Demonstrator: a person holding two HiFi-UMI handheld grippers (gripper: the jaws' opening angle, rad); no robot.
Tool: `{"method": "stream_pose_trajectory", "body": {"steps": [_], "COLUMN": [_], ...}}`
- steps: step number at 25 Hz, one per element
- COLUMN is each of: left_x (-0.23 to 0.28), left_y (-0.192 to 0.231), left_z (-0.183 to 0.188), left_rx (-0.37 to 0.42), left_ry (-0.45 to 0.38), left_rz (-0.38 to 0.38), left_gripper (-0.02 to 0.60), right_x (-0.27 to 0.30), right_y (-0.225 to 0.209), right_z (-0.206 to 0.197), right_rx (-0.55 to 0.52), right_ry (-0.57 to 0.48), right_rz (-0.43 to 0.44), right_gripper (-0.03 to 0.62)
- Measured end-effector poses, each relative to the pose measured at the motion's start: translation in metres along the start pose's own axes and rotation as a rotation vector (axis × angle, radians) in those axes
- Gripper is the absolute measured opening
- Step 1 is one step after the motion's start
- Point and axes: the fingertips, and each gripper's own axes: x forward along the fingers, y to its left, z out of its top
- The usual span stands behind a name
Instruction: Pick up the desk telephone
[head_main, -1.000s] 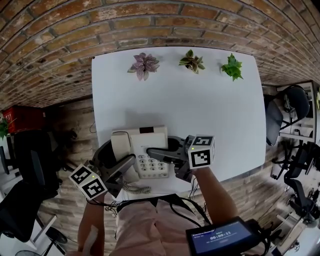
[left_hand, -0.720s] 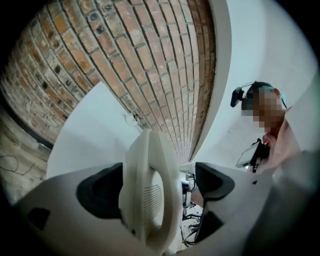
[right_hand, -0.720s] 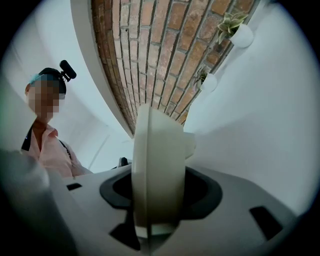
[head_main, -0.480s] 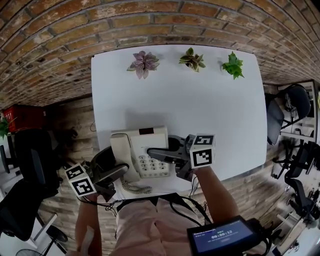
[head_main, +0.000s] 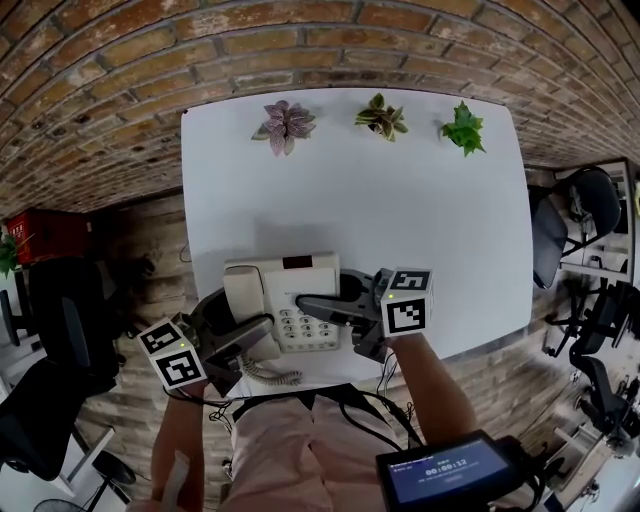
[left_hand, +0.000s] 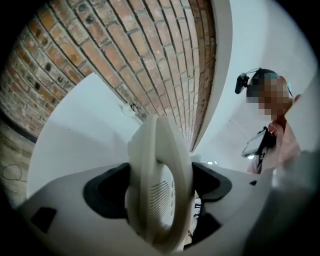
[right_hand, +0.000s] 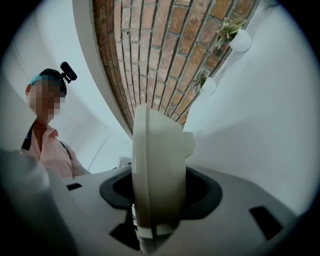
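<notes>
Desk telephone (head_main: 285, 285) is sitting at the desk's (head_main: 400, 200) front edge, as only the head view is showing. The left gripper (left_hand: 159, 187) jaws, having just been closing, are pressing its handset (left_hand: 160, 150). The right gripper (right_hand: 160, 192) jaws are clamping its body.

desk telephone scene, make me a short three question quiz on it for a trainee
1. How many small plants stand along the far edge of the white table? A two, B three, C five.
2. True or false: the right gripper has its jaws wide apart with nothing between them.
3. What sits between the jaws of the left gripper?
Key: 1 B. 2 False: they are shut on the desk telephone. 3 The handset side of the desk telephone; those jaws have just been closing on it.
</notes>
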Motion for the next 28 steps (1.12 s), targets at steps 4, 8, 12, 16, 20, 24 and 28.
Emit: {"method": "stream_pose_trajectory", "body": {"steps": [4, 8, 12, 16, 20, 24, 28], "left_x": [0.000, -0.001, -0.001, -0.002, -0.003, -0.005, -0.004], "left_y": [-0.009, -0.028, -0.051, -0.075, -0.102, -0.131, -0.158], "left_z": [-0.002, 0.008, 0.026, 0.039, 0.056, 0.071, 0.081], "left_rx": [0.021, 0.053, 0.091, 0.147, 0.181, 0.220, 0.236], "left_ry": [0.029, 0.026, 0.005, 0.018, -0.002, -0.016, -0.023], "left_rz": [0.000, -0.003, 0.001, 0.005, -0.013, -0.033, -0.061], "left_gripper": [0.400, 0.400, 0.400, 0.400, 0.400, 0.400, 0.400], "right_x": [-0.005, -0.010, -0.017, -0.024, -0.032, -0.042, -0.054], "right_y": [0.008, 0.027, 0.048, 0.072, 0.099, 0.128, 0.154], "right_z": [0.001, 0.010, 0.027, 0.040, 0.057, 0.072, 0.082], "right_rx": [-0.029, -0.056, -0.096, -0.148, -0.189, -0.232, -0.260], "right_ry": [0.000, -0.015, -0.048, -0.055, -0.077, -0.101, -0.122], "right_rz": [-0.004, -0.002, 0.010, 0.011, 0.007, 0.007, -0.008], "right_gripper": [0.213, 0.213, 0.213, 0.214, 0.215, 0.215, 0.215]}}
